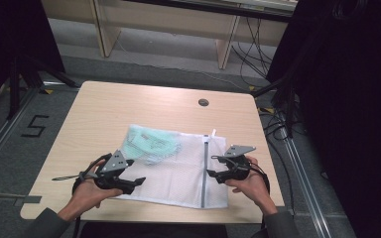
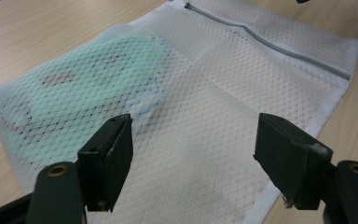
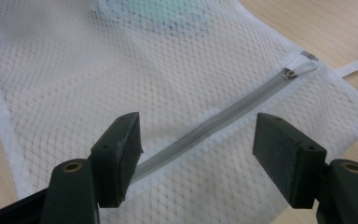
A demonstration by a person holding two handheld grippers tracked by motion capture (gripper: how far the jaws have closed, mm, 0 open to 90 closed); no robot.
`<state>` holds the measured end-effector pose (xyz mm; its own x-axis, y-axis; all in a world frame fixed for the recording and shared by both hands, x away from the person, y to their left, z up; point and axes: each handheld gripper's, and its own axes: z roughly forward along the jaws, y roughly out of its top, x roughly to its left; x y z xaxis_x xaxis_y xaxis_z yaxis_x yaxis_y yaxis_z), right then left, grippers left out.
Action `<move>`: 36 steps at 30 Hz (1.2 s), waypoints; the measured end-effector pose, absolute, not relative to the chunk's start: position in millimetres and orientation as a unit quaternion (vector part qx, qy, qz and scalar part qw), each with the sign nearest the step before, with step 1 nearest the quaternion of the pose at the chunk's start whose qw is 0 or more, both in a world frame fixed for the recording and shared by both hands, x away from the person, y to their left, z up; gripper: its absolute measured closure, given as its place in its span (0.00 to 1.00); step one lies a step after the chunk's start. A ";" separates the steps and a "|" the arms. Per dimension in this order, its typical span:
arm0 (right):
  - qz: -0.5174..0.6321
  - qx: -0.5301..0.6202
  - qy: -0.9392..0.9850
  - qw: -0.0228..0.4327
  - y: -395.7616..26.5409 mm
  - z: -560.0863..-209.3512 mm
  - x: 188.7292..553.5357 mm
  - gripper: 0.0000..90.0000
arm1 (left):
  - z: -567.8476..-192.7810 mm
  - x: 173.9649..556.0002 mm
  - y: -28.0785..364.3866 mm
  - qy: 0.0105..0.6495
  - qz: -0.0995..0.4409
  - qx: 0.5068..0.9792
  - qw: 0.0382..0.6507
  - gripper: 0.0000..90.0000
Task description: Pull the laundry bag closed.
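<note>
- The left gripper (image 2: 193, 154) is standing with its jaws spread wide, nothing pinched between them; in the left gripper view they are hovering over the lower middle of the frame above bare mesh
- The right gripper (image 3: 196, 156) is likewise holding its jaws wide apart and gripping nothing, with the grey zip (image 3: 223, 116) running diagonally through the gap below them
- The white mesh bag (image 1: 188, 171) is lying flat in the centre of the high view, on the near half of the table (image 1: 104, 114)
- A pale green bundle (image 1: 149, 141) is sitting inside the bag, toward its upper left corner
- In the high view the left gripper (image 1: 136, 182) is sitting at the bag's lower left edge and the right gripper (image 1: 214, 166) at its right side, just beside the zip (image 1: 205, 168)
- The person's hands are coming in from the bottom of the high view, sleeves showing at the frame's lower corners
</note>
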<state>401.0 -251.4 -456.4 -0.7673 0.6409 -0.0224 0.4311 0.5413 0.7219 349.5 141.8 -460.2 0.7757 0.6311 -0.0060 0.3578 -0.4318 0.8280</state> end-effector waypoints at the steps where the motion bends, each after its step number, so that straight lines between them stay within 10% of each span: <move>1: 0.364 0.327 0.863 0.127 -250.1 -455.5 396.8 0.37 | -459.6 349.0 142.7 0.299 0.156 0.831 0.442 0.31; 36: 0.329 0.309 0.883 0.132 -266.3 -468.3 338.9 0.31 | -466.2 325.7 148.0 0.303 0.156 0.845 0.413 0.28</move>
<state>338.9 -266.3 -468.3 -0.7745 0.6319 -0.0306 0.4581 0.5935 0.6618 325.7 148.0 -466.2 0.7673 0.6412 0.0129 0.3836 -0.4750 0.7919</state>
